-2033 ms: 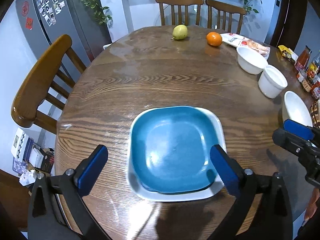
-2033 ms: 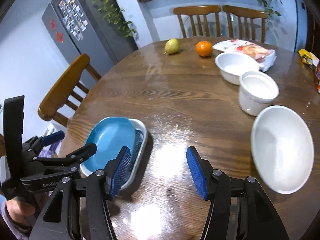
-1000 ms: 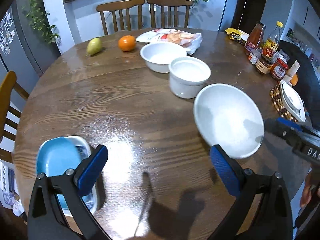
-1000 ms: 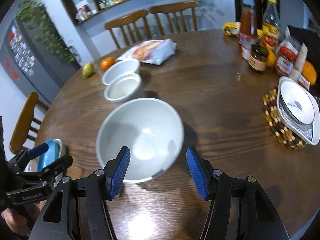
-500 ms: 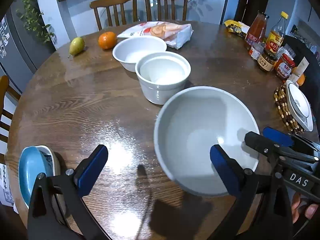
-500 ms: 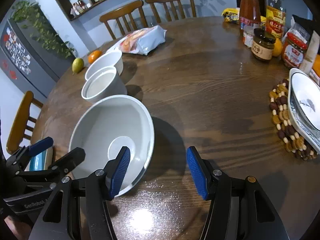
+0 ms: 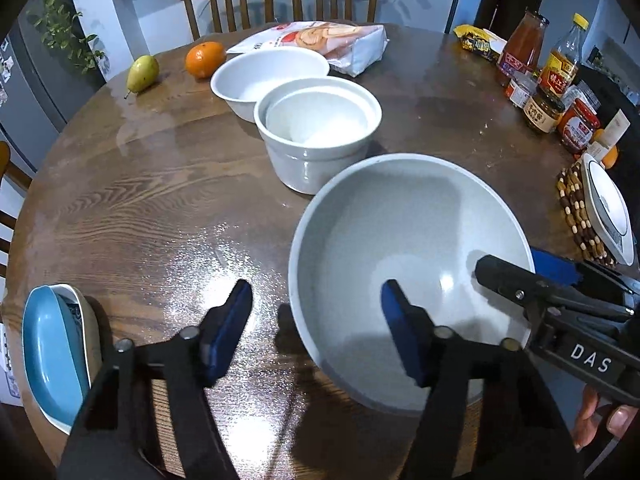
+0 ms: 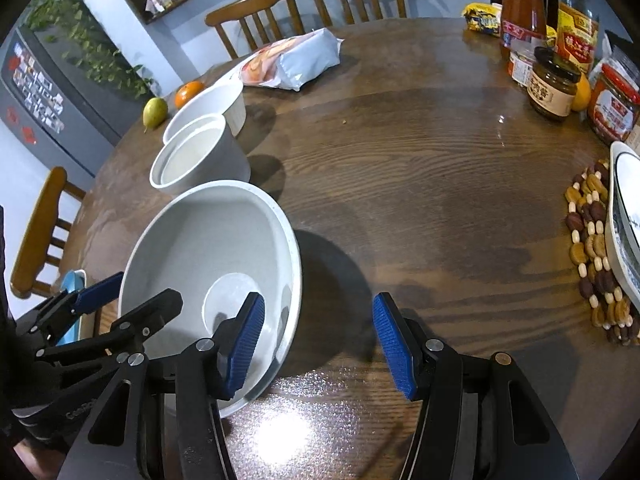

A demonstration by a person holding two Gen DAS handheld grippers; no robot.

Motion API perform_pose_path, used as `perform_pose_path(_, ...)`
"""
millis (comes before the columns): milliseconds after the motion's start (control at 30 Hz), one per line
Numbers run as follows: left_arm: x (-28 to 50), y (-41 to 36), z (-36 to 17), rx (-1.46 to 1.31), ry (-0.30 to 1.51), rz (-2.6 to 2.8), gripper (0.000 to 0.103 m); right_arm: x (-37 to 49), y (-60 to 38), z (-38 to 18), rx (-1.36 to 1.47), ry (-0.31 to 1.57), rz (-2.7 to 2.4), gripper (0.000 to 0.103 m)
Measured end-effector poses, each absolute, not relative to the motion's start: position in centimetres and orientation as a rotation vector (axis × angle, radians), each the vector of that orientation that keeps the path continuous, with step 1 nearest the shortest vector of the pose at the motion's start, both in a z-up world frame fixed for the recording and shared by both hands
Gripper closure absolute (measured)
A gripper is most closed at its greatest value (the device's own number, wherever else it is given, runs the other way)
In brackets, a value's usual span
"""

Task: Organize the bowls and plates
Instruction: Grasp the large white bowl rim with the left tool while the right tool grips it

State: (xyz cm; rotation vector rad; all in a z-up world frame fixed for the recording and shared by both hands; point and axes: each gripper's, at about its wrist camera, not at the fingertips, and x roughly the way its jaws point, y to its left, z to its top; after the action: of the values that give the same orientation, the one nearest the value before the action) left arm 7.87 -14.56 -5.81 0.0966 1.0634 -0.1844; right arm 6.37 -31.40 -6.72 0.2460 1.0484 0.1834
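A: Where is the wide, shallow white ceramic bowl (image 7: 404, 248)?

B: On the round wooden table (image 7: 160, 184), near its front edge, just in front of the deep white ceramic pot (image 7: 316, 132). Behind that pot sits a second, lower white bowl (image 7: 268, 76).

A: And the left gripper (image 7: 316, 328)?

B: Its jaws stand apart, straddling the wide bowl's near-left rim: one blue pad (image 7: 400, 336) is inside the bowl, the other outside over the table. I cannot tell whether either pad touches the rim.

A: The right gripper (image 8: 318, 344)?

B: Spread as well, holding nothing. Its left pad (image 8: 244, 344) hangs over the bowl's interior by the right rim, the other pad over bare wood.

A: The plates?

B: A blue square plate (image 7: 52, 344) lies in a white square plate (image 7: 82, 300) at the table's left edge, well apart from the bowls. Another white dish (image 8: 624, 224) rests on a beaded wooden trivet (image 8: 592, 248) at the right edge.

A: Anything else?

B: A green pear (image 7: 142, 72) and an orange (image 7: 205, 59) at the far side.
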Motion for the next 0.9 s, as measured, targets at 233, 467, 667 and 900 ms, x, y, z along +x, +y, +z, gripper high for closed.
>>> perform_pose_path(233,8.0,-14.9,-6.5,0.099,1.092,-0.197,0.064,6.6,-31.1,-7.0,0.253,1.058,0.208,0.061)
perform_pose_path(467,7.8,-15.4,-7.0,0.118,1.099,-0.225,0.079,6.6,-30.9,-7.3,0.292,1.066,0.258,0.082)
perform_pose_path(667,7.7,-15.6,-6.9,0.124,1.092,-0.237,0.082,6.3,-30.9,-7.3,0.299,1.067,0.251,0.087)
perform_pose_path(900,6.9,-15.4,-5.9,0.143,1.052,-0.231,0.083,5.7,-30.4,-6.7,0.281,1.054,0.238,0.087)
